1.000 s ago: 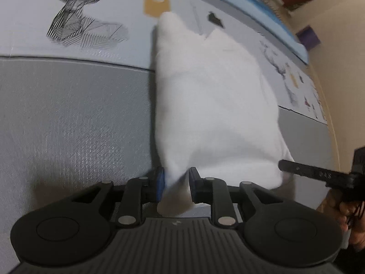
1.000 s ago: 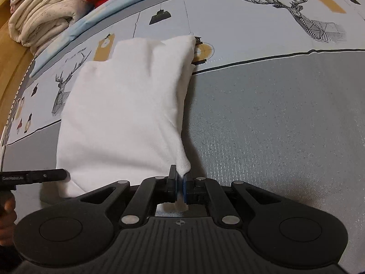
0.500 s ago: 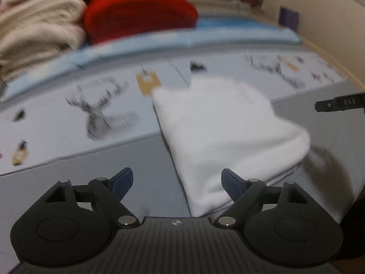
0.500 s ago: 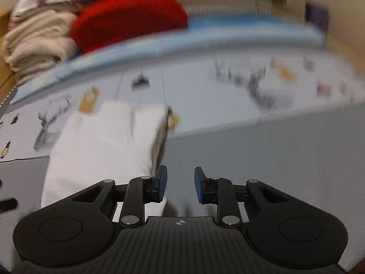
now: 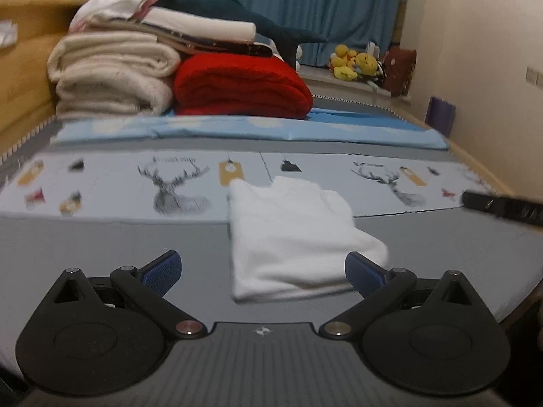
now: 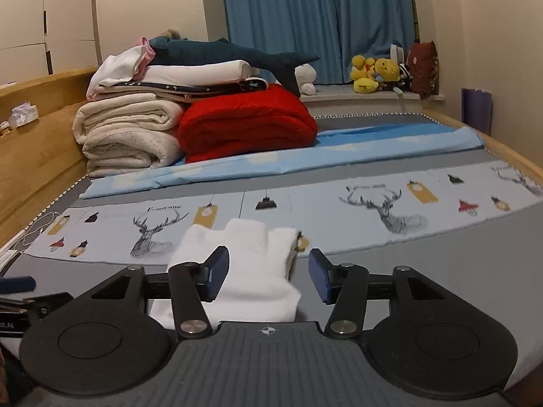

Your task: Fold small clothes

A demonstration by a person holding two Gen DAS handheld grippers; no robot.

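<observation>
In the right wrist view, the near end of the white garment (image 6: pixel 244 271) is hidden behind the right claw (image 6: pixel 268 276) and its left finger (image 6: pixel 217 273). At that picture's left edge, the left claw (image 6: pixel 20 302) is cut off, with only a dark piece showing. In the left wrist view, a blurred black bar (image 5: pixel 502 205) far right of the left claw (image 5: pixel 263 271) is probably part of the other tool, and the garment's edges are soft.

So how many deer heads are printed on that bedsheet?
3 in the right wrist view: one deer head left of the white garment, one to its right, one cut off at the edge.
</observation>
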